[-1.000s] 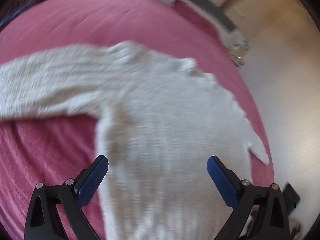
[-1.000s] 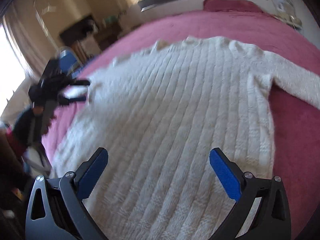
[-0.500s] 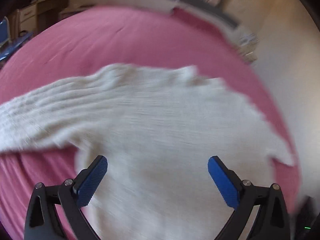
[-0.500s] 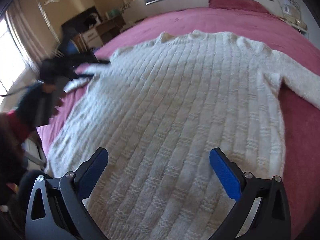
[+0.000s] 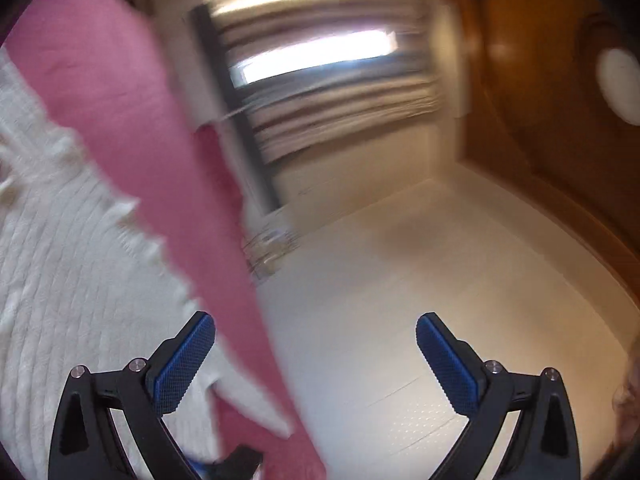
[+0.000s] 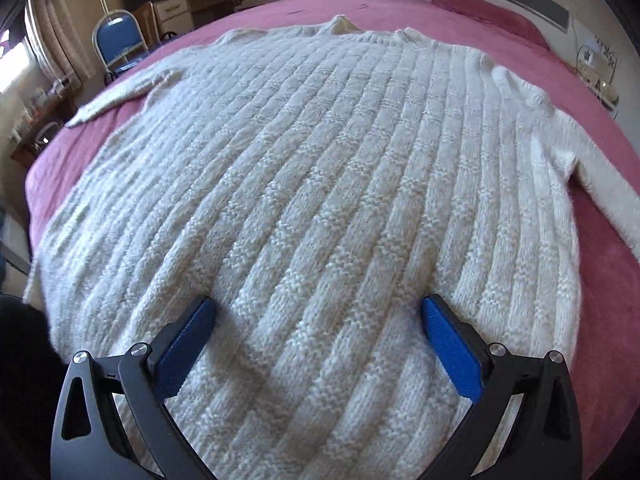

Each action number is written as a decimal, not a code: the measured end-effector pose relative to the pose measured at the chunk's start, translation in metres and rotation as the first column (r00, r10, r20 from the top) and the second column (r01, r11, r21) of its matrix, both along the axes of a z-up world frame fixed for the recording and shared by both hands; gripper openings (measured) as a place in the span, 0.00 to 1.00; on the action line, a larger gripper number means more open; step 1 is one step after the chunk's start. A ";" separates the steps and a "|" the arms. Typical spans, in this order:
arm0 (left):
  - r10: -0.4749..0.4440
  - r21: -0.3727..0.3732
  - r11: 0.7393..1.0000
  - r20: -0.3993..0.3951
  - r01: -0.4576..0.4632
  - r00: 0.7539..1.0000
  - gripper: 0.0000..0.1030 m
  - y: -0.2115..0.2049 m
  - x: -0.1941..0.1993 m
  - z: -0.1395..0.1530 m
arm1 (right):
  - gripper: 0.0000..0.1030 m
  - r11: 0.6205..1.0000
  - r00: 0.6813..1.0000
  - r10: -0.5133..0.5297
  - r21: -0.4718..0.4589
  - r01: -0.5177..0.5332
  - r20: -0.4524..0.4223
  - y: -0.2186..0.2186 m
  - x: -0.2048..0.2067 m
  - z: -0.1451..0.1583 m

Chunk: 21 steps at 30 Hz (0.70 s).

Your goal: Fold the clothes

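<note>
A cream ribbed knit sweater [image 6: 320,184] lies spread flat on a pink bedspread [image 6: 460,20], collar at the far end, one sleeve out to the left and one to the right. My right gripper [image 6: 318,344] hovers open just above the sweater's lower body, nothing between its blue pads. In the left wrist view the picture is blurred and tilted: the sweater [image 5: 60,260] fills the left side, the pink bedspread [image 5: 132,92] runs diagonally beside it. My left gripper [image 5: 316,356] is open and empty over the bed's edge and the pale floor.
A blue chair [image 6: 118,38] and a dresser [image 6: 188,4] stand beyond the bed's far left. A dark red pillow [image 6: 484,12] lies at the head. Cables and small items [image 6: 596,68] sit at the far right. Left wrist view shows curtains [image 5: 332,92] and pale floor [image 5: 440,280].
The left gripper has swung sharply away from the sweater toward the bed's edge, floor and window. The right gripper has come lower and closer over the sweater. The left gripper has left the right wrist view.
</note>
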<state>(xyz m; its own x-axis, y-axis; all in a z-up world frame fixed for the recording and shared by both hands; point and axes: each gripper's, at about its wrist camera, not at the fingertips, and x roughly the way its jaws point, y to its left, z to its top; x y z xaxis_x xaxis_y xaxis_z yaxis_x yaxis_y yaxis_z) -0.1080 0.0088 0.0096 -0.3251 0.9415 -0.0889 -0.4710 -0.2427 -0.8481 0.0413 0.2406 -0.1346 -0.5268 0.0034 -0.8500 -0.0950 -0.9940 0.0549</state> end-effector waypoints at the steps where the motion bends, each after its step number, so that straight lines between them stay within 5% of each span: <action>1: 0.001 -0.114 0.993 -0.023 -0.003 1.000 1.00 0.009 -0.001 0.002 | 1.00 1.000 1.000 -0.001 0.013 0.001 0.002 -0.002 -0.003 0.000; 3: -0.040 -0.363 0.932 -0.147 -0.016 0.988 1.00 0.034 0.009 0.002 | 1.00 1.000 1.000 0.019 0.004 -0.019 0.020 0.002 -0.003 0.006; 6: -0.149 -0.652 0.756 -0.248 -0.051 0.957 1.00 0.070 0.022 -0.020 | 1.00 0.999 0.998 -0.036 -0.039 0.035 -0.045 0.031 0.011 0.039; 7: -0.181 -0.717 0.694 -0.273 -0.075 0.945 1.00 0.081 0.026 -0.030 | 1.00 0.997 0.994 -0.069 -0.042 0.065 -0.082 0.045 0.019 0.052; 10: -0.246 -0.798 0.597 -0.283 -0.085 0.927 1.00 0.092 0.036 -0.062 | 1.00 0.973 0.964 -0.228 0.006 0.231 -0.138 0.115 0.047 0.075; 12: -0.261 -0.795 0.605 -0.254 -0.047 0.931 1.00 0.096 0.031 -0.067 | 1.00 0.928 0.918 -0.368 -0.001 0.372 -0.148 0.173 0.073 0.078; 15: -0.284 -0.787 0.616 -0.212 0.009 0.935 1.00 0.103 0.023 -0.075 | 1.00 0.806 0.795 -0.592 -0.092 0.585 -0.130 0.267 0.123 0.065; 18: -0.279 -0.796 0.604 -0.192 0.017 0.941 1.00 0.108 0.015 -0.083 | 1.00 0.620 0.619 -0.778 -0.284 0.731 -0.107 0.345 0.178 0.047; 21: -0.294 -0.809 0.587 -0.176 0.032 0.939 1.00 0.114 0.008 -0.092 | 0.95 0.412 0.443 -0.894 -0.502 0.761 -0.063 0.403 0.230 0.026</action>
